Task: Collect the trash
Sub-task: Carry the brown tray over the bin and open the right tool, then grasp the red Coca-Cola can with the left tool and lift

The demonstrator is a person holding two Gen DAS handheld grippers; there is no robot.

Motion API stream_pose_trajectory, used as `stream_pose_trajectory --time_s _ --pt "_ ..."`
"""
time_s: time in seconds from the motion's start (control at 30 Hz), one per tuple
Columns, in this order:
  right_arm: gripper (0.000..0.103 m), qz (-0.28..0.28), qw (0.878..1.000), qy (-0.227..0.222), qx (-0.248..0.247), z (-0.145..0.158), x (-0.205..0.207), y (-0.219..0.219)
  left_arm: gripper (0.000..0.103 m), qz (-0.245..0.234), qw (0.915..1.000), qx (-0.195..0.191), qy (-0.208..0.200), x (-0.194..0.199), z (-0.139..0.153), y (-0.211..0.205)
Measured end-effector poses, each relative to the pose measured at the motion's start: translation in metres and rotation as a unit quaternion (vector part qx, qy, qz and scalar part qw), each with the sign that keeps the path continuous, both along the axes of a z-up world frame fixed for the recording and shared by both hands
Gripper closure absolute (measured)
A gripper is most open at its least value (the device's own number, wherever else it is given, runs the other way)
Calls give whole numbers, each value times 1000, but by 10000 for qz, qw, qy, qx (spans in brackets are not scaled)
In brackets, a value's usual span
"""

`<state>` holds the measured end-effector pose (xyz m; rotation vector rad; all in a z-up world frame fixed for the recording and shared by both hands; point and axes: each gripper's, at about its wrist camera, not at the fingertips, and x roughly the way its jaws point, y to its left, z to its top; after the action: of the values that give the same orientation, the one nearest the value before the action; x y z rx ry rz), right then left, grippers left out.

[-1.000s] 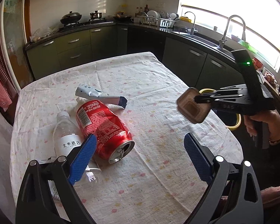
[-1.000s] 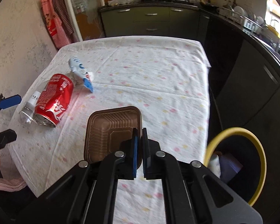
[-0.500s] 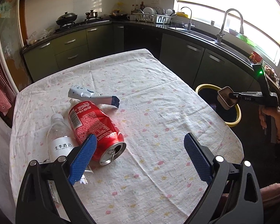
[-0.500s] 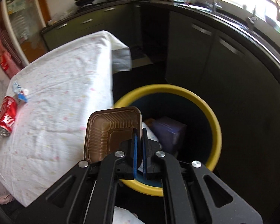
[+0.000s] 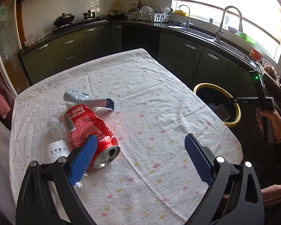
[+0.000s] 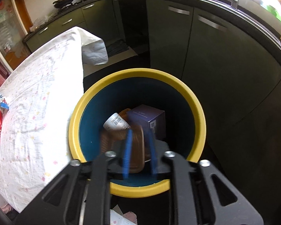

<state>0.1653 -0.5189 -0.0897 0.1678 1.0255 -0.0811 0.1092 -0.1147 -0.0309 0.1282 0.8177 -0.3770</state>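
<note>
Over the bin (image 6: pixel 196 101) now, and it's a yellow-rimmed tub with a dark blue inside, sitting on the floor just off the table's edge. We can see 3 things in it: a white paper cup (image 6: pixel 115 122) lying on its side around 10 o'clock, a dark purple box (image 6: pixel 147 119) at about 1 o'clock, and the brown plastic tray (image 6: pixel 135 150) at 6 o'clock, blurred and tilted, sitting between the blue pads without either one clearly touching it. Our right gripper (image 6: pixel 138 151) hangs right above the bin with its fingers parted a little, nothing clamped.

From the left wrist view, our left gripper (image 5: pixel 139 157) has its fingers spread wide over the table (image 5: pixel 159 97), holding nothing. On the cloth at 9 to 10 o'clock from it: a clear water bottle (image 5: pixel 54 144) with a white label, lying right against a dented red cola can (image 5: pixel 88 129), open end facing us. A squeezed grey tube (image 5: pixel 86 99) lies just past the can, at 11 o'clock.

The tablecloth is white with small pink and yellow flecks. Around it we've got dark green cabinets, a wok (image 5: pixel 63 18) on the stove at 11 o'clock, a dish rack (image 5: pixel 149 16) at 12, and a sink tap (image 5: pixel 229 20) under the bright window at 2 o'clock.
</note>
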Motion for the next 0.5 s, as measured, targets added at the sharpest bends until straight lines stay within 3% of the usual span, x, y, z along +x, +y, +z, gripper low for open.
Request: stream_pose_trajectory --time_s 0.5 --pt "78 368 9987 -289 185 17 -11 32 10 472 9989 28 22 6 6 26"
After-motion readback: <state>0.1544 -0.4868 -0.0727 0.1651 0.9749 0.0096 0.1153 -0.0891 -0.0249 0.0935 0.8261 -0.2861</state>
